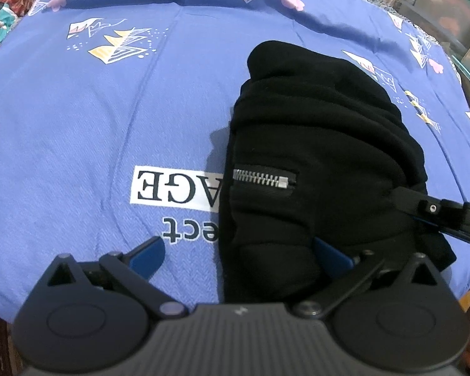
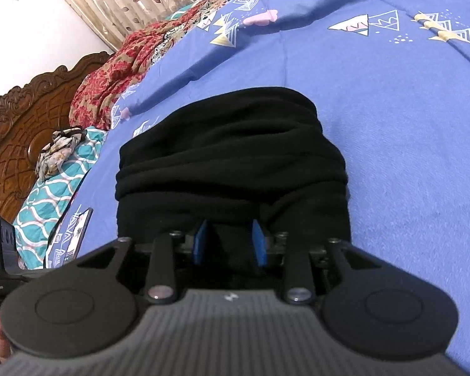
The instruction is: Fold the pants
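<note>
Your left wrist camera looks steeply down, close over the black pants [image 1: 313, 144] on the blue bedspread [image 1: 94, 125]. Your right one faces them lower, toward the far headboard [image 2: 18, 131]. Both share the pants.

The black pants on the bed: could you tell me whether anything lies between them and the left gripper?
Nothing visible does. The open left gripper already straddles the near edge of the black pants on the blue bedspread.
</note>
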Demonstrator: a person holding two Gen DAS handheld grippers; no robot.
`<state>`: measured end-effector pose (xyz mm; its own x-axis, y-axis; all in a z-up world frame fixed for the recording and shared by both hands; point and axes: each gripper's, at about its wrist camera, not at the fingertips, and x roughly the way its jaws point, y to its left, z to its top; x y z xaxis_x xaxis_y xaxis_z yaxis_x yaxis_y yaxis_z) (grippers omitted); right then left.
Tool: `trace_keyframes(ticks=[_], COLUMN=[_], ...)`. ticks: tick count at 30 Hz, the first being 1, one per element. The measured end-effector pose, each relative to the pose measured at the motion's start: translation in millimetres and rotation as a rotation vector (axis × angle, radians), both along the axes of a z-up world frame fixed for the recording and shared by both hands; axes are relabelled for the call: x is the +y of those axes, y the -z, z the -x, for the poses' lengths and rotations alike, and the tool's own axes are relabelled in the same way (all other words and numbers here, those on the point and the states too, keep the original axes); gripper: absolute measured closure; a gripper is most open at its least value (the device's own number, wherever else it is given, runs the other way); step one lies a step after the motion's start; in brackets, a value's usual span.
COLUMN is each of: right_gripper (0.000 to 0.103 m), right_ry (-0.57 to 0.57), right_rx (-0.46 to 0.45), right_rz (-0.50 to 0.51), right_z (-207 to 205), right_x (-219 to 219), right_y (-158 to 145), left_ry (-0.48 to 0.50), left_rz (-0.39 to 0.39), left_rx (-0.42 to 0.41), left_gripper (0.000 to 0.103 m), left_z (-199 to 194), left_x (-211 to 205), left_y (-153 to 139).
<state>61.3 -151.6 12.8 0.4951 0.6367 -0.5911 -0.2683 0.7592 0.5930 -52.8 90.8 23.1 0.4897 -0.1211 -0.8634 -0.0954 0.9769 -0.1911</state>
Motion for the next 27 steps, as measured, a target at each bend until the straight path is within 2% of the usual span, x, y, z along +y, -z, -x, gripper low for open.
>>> trace_keyframes(ticks=[12, 20, 27], right_gripper=[0.068, 0.067, 0.067], right_ry=[0.012, 0.015, 0.016], right_rx=[-0.015, -0.021, -0.027], right_rz=[-0.012, -0.017, -0.021], right_z=[0.9, 2.1, 3.6], right_x=[0.1, -0.3, 0.0], right_y=[2.8, 3.9, 4.4], left_ry=[0.008, 0.018, 0.019], left_rz=[0.04, 0.04, 0.059], left_rx=[-0.001, -0.025, -0.011], left_gripper=[0.0, 0.0, 0.0], left_z=[-0.7, 4.3, 2.9], left_x=[7.5, 6.3, 9.1], left_y=[6.0, 7.3, 8.5])
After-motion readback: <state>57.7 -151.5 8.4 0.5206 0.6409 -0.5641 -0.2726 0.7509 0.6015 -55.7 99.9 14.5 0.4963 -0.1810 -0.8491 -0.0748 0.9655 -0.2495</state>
